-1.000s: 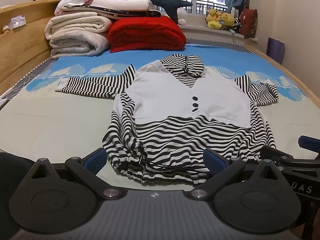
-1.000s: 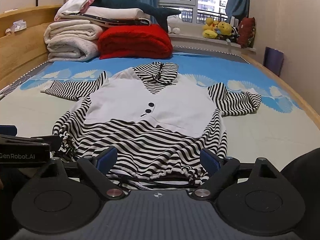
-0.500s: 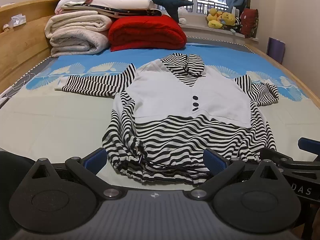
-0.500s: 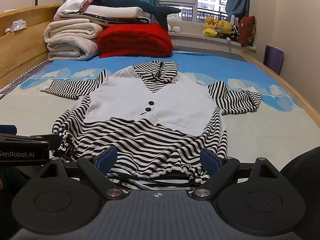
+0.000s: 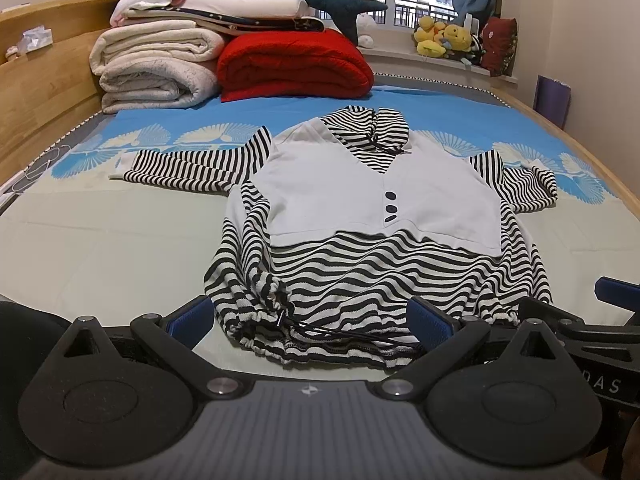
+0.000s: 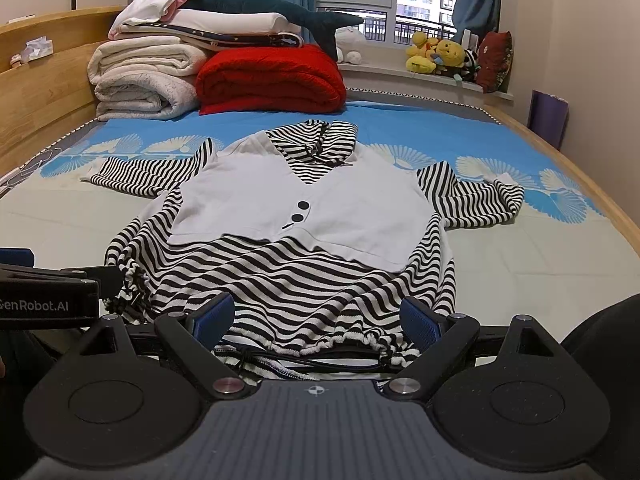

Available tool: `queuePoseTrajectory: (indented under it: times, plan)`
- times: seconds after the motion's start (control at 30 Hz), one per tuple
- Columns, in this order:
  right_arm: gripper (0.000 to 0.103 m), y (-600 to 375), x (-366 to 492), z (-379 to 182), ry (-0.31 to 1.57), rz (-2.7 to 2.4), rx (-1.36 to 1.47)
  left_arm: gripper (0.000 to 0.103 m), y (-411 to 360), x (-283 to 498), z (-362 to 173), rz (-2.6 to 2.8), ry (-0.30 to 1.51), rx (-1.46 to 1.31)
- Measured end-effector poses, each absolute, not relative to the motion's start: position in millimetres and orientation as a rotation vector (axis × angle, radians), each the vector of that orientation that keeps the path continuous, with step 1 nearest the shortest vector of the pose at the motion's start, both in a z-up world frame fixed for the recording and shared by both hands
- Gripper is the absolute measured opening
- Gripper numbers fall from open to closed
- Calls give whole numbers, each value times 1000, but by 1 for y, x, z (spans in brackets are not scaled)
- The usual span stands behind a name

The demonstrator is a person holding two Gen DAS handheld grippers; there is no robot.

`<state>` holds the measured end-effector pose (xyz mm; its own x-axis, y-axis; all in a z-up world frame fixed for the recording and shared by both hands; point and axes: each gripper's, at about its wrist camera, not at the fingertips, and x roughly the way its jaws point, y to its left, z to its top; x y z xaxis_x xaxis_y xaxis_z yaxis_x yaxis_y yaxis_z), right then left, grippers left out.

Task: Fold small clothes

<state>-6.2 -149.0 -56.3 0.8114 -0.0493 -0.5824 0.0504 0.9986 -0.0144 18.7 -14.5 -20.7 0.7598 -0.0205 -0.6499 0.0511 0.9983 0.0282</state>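
A small black-and-white striped hooded top with a white vest front (image 5: 380, 200) lies face up on the bed, hood at the far end, sleeves spread to both sides. It also shows in the right wrist view (image 6: 304, 216). Its gathered drawstring hem (image 5: 320, 340) lies nearest me. My left gripper (image 5: 312, 316) is open over the hem's left half, holding nothing. My right gripper (image 6: 316, 320) is open over the hem's right half, holding nothing. Each gripper shows at the edge of the other's view.
Folded white blankets (image 5: 156, 64) and a red quilt (image 5: 292, 64) are stacked at the far end of the bed. A wooden bed frame (image 5: 40, 92) runs along the left. Plush toys (image 6: 440, 56) sit on the windowsill. A purple bag (image 6: 548, 120) stands at right.
Both views have shifted only slightly; the garment appears a touch nearer. Both grippers remain open and the top has not moved.
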Motion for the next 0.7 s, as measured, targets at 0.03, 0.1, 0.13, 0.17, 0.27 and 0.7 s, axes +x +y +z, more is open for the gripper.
queuePoseTrajectory:
  times: [0.03,0.1,0.13,0.17,0.27,0.7]
  plan:
    - [90,-149,-6,-56,622,-53,2,102,-15,19,-21,-39,707,45]
    - [90,-149,-6,-56,621,-53,2,102,-14,19,-21,-39,707,46]
    - [90,-149,-6,-56,622,-53,2,102,-15,19,-21,-40,707,46]
    - [90,-149,-6,-56,622,-53,2,102,-14,19,-21,-39,707,46]
    - [90,-149,-6,-56,623,-53,2,102,-15,19,-21,-38,708,45]
    - [90,-149,-6,-57,625,-52,0,102,-15,19,-21,-38,708,42]
